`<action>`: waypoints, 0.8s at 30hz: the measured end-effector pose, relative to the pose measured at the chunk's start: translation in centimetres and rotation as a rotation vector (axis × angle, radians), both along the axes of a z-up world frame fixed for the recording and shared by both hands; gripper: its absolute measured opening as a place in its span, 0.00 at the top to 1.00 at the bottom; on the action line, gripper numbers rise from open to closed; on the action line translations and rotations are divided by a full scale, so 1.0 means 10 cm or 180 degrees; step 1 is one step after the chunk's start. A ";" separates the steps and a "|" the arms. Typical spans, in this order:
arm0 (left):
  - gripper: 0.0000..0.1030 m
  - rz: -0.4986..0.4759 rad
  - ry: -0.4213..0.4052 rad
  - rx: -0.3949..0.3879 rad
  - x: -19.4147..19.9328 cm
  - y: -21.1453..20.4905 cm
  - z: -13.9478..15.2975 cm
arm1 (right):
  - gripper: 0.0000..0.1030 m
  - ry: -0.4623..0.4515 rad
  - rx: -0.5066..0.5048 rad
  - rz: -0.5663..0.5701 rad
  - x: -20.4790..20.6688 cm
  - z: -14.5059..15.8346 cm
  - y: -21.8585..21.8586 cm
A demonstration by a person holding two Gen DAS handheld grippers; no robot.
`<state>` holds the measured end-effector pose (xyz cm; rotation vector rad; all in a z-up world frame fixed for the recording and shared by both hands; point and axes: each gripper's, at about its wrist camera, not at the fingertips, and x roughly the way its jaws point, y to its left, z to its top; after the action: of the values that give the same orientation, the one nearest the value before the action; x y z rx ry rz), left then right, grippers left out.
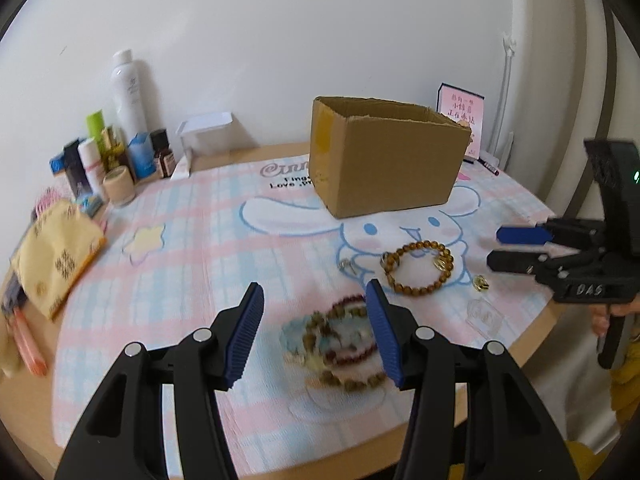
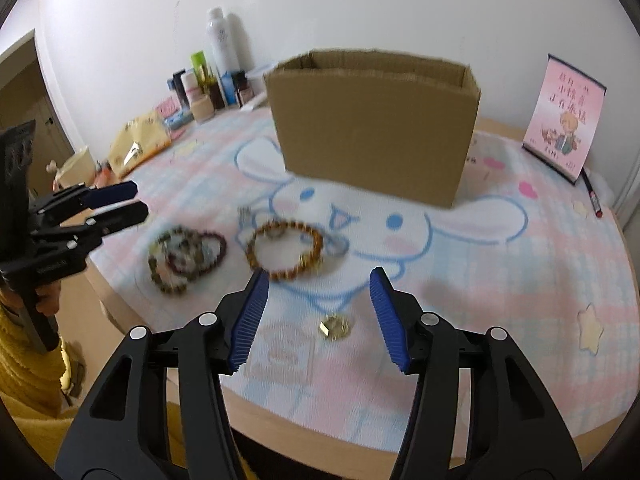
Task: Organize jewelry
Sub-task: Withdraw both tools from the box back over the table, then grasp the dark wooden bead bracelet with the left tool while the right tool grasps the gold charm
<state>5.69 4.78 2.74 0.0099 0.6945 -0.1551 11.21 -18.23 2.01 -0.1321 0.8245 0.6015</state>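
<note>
An open cardboard box [image 1: 384, 156] [image 2: 376, 128] stands at the back of a cartoon table mat. In front of it lies an amber bead bracelet [image 1: 420, 268] [image 2: 286, 252]. A pile of dark red and brown bead bracelets [image 1: 340, 344] [image 2: 186, 256] lies nearer the table edge. A small gold charm [image 1: 481, 283] [image 2: 335, 326] and a small silver piece [image 1: 347, 266] lie on the mat. My left gripper [image 1: 316, 312] is open and empty above the bracelet pile. My right gripper [image 2: 318, 300] is open and empty above the gold charm.
Bottles and cosmetics [image 1: 116, 136] crowd the back left corner with a yellow pouch [image 1: 56, 256]. A pink card stand [image 2: 564, 120] and a pen [image 2: 592, 196] are at the back right. A clear plastic case [image 1: 484, 316] lies near the table's front edge.
</note>
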 end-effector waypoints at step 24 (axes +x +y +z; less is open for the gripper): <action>0.73 0.0104 0.0305 -0.0194 -0.03 0.05 -0.44 | 0.54 -0.0047 -0.0167 -0.0084 -0.09 -0.37 0.07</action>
<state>5.34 5.31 -1.71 -0.0678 0.7848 -0.1459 10.32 -17.49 -1.69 -0.1732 0.8270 0.5537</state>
